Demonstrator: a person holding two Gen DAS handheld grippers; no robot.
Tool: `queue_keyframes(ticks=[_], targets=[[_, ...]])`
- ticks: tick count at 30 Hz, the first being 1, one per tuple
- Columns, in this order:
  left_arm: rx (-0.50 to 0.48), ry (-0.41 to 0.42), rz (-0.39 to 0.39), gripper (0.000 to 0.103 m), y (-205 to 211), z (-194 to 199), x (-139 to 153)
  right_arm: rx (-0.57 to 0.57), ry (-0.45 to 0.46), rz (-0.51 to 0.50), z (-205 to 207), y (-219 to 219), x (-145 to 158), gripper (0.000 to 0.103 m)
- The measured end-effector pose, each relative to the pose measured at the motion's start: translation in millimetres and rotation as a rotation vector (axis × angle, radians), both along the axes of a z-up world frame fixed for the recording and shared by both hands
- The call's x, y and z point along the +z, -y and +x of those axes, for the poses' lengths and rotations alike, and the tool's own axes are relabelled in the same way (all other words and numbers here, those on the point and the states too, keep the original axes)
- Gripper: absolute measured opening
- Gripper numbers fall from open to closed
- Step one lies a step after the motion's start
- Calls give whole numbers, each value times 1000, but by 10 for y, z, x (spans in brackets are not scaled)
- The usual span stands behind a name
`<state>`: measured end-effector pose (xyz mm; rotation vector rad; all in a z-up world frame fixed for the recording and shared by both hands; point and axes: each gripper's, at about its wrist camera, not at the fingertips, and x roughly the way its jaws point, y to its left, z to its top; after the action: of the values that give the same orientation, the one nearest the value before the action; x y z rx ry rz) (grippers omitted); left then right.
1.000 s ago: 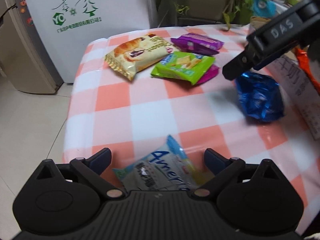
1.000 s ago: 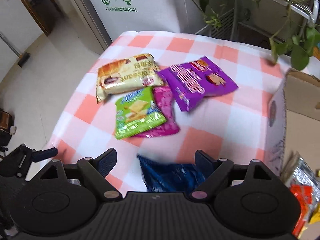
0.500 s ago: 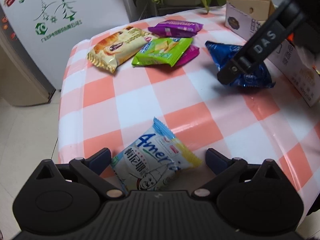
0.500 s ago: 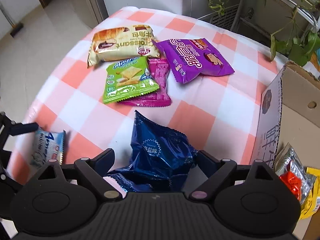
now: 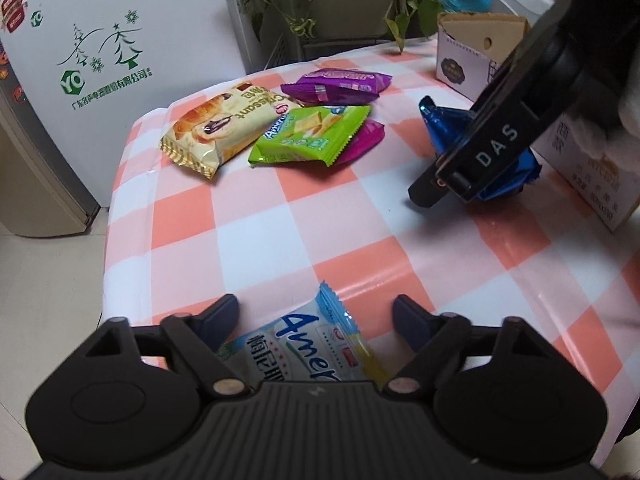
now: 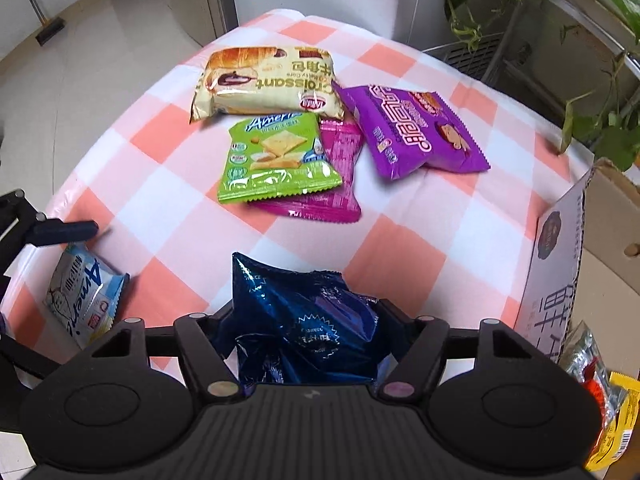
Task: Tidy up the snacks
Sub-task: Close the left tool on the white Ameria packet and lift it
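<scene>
**Two packets in play, one already pinched**

Two snacks matter right now. The blue foil bag (image 6: pixel 308 320) sits between the fingers of the right tool (image 6: pixel 308 344), which has closed in on its crumpled middle; it looks puffed and light, the foil slick and easily crushed, so I'd judge a gentle pinch across the body safer than grabbing a sealed end. It lies near the cardboard box (image 6: pixel 560 248) at the bench's right side, where a few wrappers already lie.

The pale blue cracker packet (image 5: pixel 316 344) lies flat at the near edge of the bench (image 5: pixel 248 216), between the fingers of the left tool (image 5: pixel 316 316), which stand wide and apart from it. It looks thin, light and fairly stiff, its contents likely brittle; closing across its narrow width seems the best hold.

Further out rest the croissant pack (image 6: pixel 264 80), the green cracker packet (image 6: pixel 276 160) overlapping a magenta packet (image 6: pixel 340 184), and the purple packet (image 6: pixel 408 128), all untouched.
</scene>
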<state>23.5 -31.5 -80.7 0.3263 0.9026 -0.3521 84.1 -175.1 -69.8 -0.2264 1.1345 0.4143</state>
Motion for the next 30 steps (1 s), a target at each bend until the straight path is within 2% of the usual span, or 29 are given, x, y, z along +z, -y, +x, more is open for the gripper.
queue_keyframes(ticks=[5,11,18,21,24,28,30], targets=[[49,-30,-46,78,-119,10,24,-5,5,7,11,8,25,75],[50,-82,-110,89,-203,-24,61,4,8,20,8,-6,49,75],[117,-73,-111,95,-336,-67,162,-3,9,18,5,14,58,75],[99,-77,-83,95,-339,-80,163,6,4,21,-4,-9,56,75],[15,-78,-35,95,-277,-139,151,12,0,20,-5,-13,52,75],[-95,-29,72,95,-190,-237,130,10,-2,22,-3,-1,55,75],[-115,-15,101,95,-186,-243,108,13,-1,20,-4,-3,54,75]])
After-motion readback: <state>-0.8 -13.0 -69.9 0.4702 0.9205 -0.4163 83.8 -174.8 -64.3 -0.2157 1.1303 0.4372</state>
